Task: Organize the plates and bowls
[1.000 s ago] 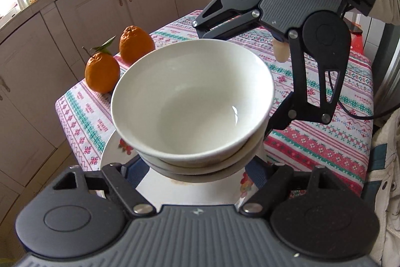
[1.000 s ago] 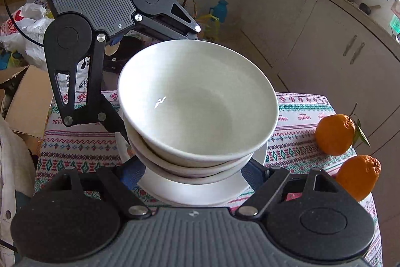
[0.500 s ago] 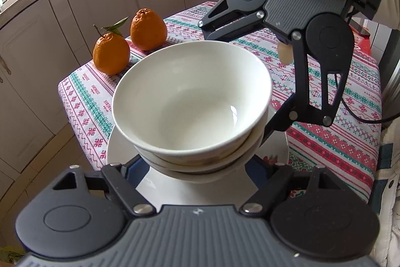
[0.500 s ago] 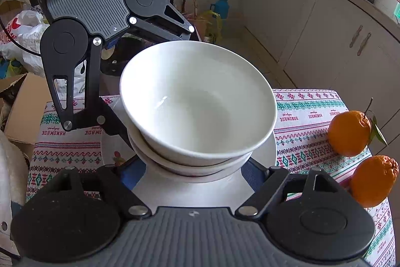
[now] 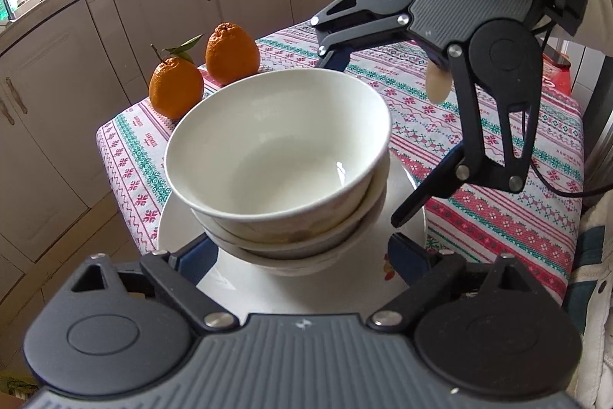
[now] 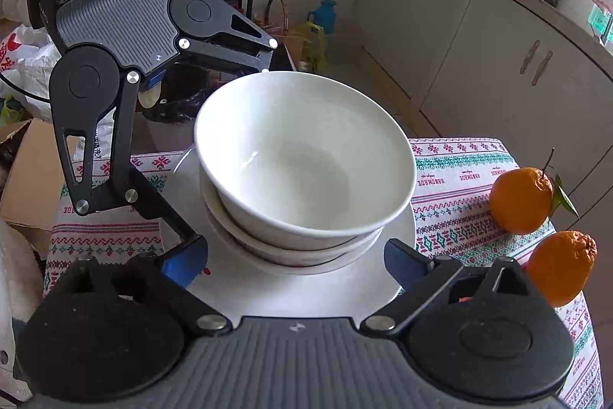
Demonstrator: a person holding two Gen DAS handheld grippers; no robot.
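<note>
A stack of white bowls, its top bowl (image 5: 276, 156) (image 6: 306, 156) empty, stands on a white plate (image 5: 245, 286) (image 6: 306, 298) on the patterned tablecloth (image 5: 498, 202). My left gripper (image 5: 299, 255) (image 6: 230, 152) and right gripper (image 6: 295, 259) (image 5: 364, 140) face each other across the stack, each with one finger on either side of it. Both sets of jaws are opening. The blue pads (image 6: 184, 259) stand clear of the lower bowls (image 5: 306, 248), over the plate's rim. Nothing is gripped.
Two oranges (image 5: 175, 87) (image 5: 231, 52) sit near the table's edge beside the plate, also in the right wrist view as oranges (image 6: 521, 200) (image 6: 561, 267). Kitchen cabinets (image 5: 172, 10) run behind the table. A cardboard box (image 6: 27, 171) and bags lie on the floor beyond.
Both grippers' jaws have spread apart from the bowl stack, which they flanked closely before. The stack now rests on the plate with gaps on each side of it.
</note>
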